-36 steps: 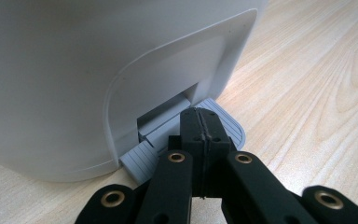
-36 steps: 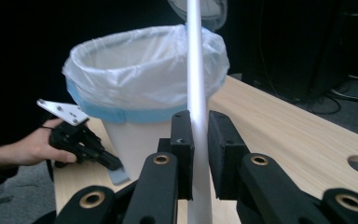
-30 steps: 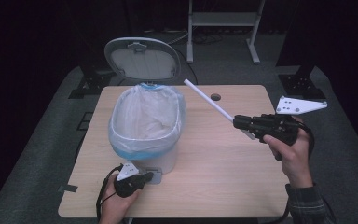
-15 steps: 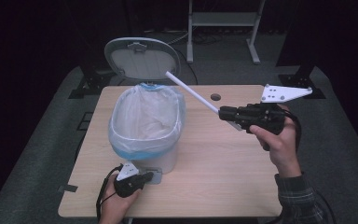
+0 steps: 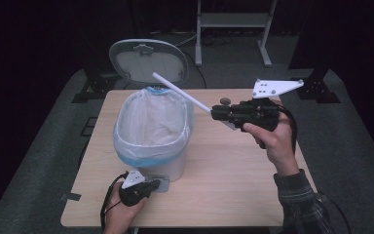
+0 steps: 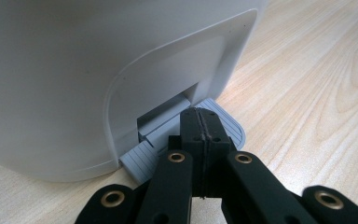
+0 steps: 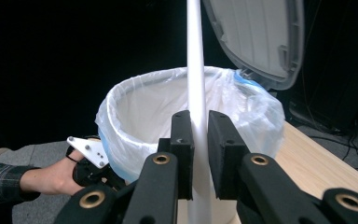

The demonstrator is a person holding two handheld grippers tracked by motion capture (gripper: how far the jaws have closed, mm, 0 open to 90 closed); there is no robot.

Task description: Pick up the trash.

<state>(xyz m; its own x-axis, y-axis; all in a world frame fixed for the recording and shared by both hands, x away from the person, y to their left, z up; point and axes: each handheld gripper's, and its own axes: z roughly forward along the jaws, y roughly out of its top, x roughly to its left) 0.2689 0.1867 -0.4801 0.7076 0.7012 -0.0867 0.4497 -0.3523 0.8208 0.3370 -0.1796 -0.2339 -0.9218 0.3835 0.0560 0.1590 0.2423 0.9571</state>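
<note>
A white pedal bin (image 5: 151, 134) lined with a clear bag stands on the left half of the wooden table, its lid (image 5: 148, 61) raised. My left gripper (image 5: 148, 184) is shut, its tips pressing down on the grey foot pedal (image 6: 223, 126) at the bin's base. My right gripper (image 5: 215, 113) is held above the table right of the bin, shut on a long white tube (image 5: 180, 91). The tube slants up and left, its far end over the bin's back rim. In the right gripper view the tube (image 7: 196, 70) rises between the jaws in front of the bag-lined opening (image 7: 186, 107).
The wooden table (image 5: 233, 180) has bare room in front of and to the right of the bin. A small dark round object (image 5: 224, 101) lies near the table's far edge. A metal stand (image 5: 233, 22) is on the floor behind the table.
My right gripper has carried the white tube left and upward, bringing its far end from beside the bin to over the bin's back rim. The left gripper has stayed on the pedal.
</note>
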